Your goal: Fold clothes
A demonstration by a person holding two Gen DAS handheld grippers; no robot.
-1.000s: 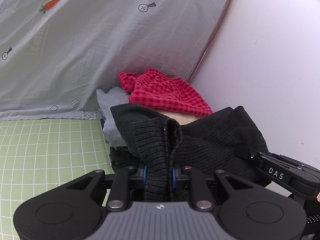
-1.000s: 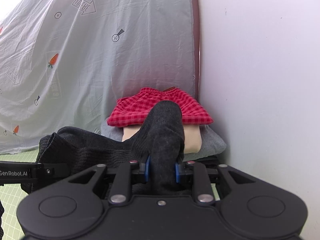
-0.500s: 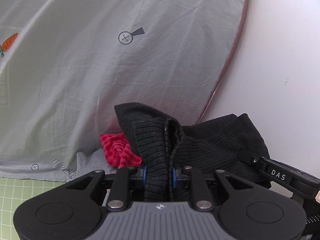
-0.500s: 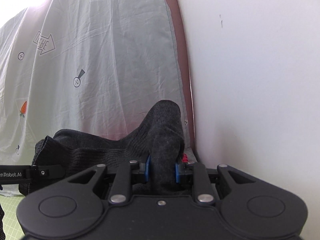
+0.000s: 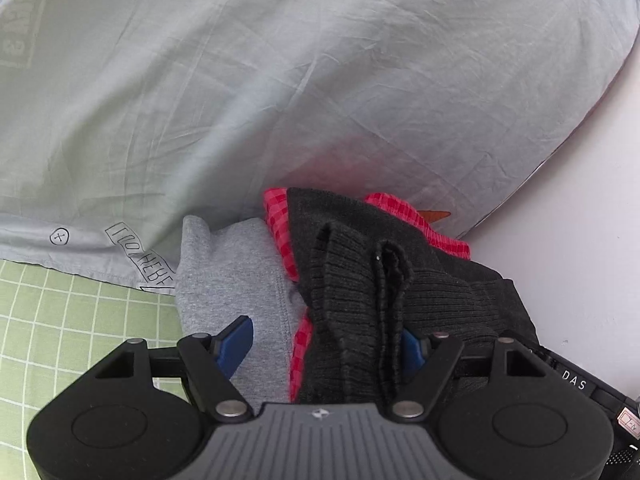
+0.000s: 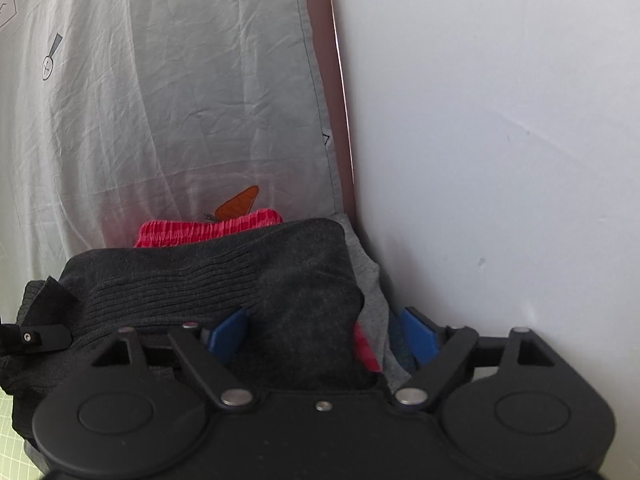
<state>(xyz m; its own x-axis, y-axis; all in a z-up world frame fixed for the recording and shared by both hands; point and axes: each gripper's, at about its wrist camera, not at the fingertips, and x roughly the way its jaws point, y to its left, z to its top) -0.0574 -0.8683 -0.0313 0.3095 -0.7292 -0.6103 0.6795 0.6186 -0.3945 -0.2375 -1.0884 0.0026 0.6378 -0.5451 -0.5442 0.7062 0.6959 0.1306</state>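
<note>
A folded dark grey ribbed knit sweater (image 5: 380,280) lies on top of a stack of folded clothes: a red checked garment (image 5: 280,220) and a grey garment (image 5: 232,264). My left gripper (image 5: 326,342) is open, its blue pads either side of the sweater's edge and the stack. In the right wrist view the sweater (image 6: 240,272) covers the red garment (image 6: 208,230). My right gripper (image 6: 320,332) is open around the sweater's other end.
A pale grey printed sheet (image 5: 240,80) hangs behind the stack. A white wall (image 6: 500,140) stands close on the right. A green grid mat (image 5: 60,312) lies at the lower left. The right gripper's body (image 5: 576,380) shows beside the sweater.
Both grippers came down with the sweater onto the stack and then opened. The sweater now rests on the red garment.
</note>
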